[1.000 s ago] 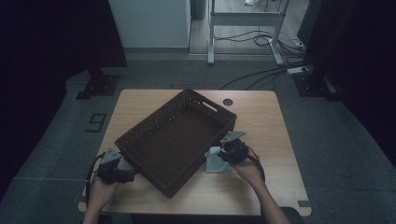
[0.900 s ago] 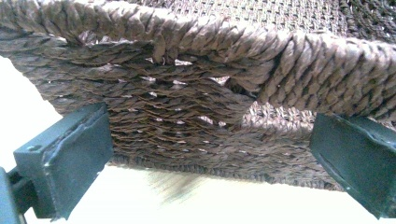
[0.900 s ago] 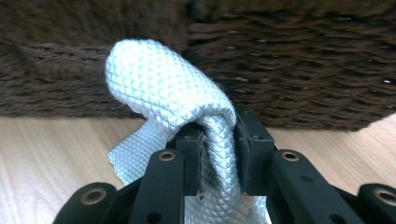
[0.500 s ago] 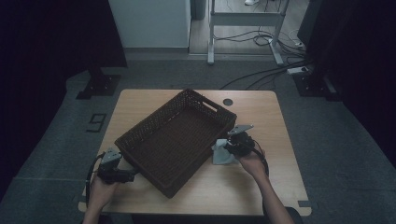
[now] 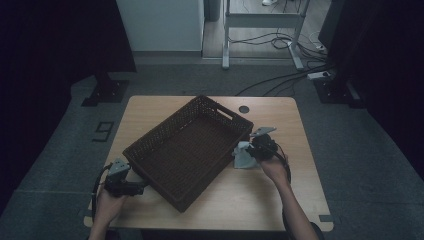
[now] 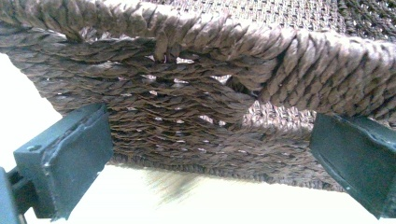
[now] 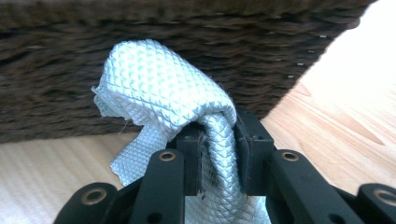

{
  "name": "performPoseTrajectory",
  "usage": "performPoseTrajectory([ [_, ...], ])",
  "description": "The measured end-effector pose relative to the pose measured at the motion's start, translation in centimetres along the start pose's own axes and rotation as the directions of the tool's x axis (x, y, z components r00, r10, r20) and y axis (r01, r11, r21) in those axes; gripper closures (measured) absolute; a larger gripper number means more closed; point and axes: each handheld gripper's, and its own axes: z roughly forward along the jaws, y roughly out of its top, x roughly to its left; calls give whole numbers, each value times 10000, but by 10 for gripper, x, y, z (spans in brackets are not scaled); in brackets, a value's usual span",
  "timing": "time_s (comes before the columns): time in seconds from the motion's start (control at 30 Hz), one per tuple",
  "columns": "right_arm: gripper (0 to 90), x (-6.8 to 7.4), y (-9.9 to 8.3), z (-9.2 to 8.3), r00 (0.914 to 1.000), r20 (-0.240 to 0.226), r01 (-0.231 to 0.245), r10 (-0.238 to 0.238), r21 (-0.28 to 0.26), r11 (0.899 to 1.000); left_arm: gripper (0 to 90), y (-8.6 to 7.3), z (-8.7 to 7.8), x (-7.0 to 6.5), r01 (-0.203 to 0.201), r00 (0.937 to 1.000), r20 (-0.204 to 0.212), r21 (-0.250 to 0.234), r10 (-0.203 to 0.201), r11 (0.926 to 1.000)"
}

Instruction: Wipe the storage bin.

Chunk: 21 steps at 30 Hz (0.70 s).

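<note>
cloth (image 7: 163, 84): pale, quilted, soft and light, it folds and droops, lies pinched beside the basket (image 5: 190, 150) wall | right gripper (image 7: 217, 149): your jaws closed on a bunched fold, hold there | left gripper (image 6: 210, 154): jaws open, around the basket corner.

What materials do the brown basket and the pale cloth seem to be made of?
Basket: likely woven wicker or rattan-like fibre, matte dark brown; twisted strands with small gaps show. Cloth: probably a thin textile, pale blue-grey with a slight sheen; a fine diamond pattern and frayed edge show.
</note>
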Motion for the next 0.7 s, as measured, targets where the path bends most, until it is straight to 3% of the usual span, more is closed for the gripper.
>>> performPoseTrajectory([
  [0.53, 740, -33, 2, 8, 9938, 949, -598, 581, 149, 9981, 0, 0, 0, 0, 59, 10000, 14, -19, -59, 10000],
  [0.7, 753, -33, 1, 10, 9939, 957, -563, 543, 182, 9983, 0, -1, 0, 1, 80, 10000, 35, -26, -80, 10000],
])
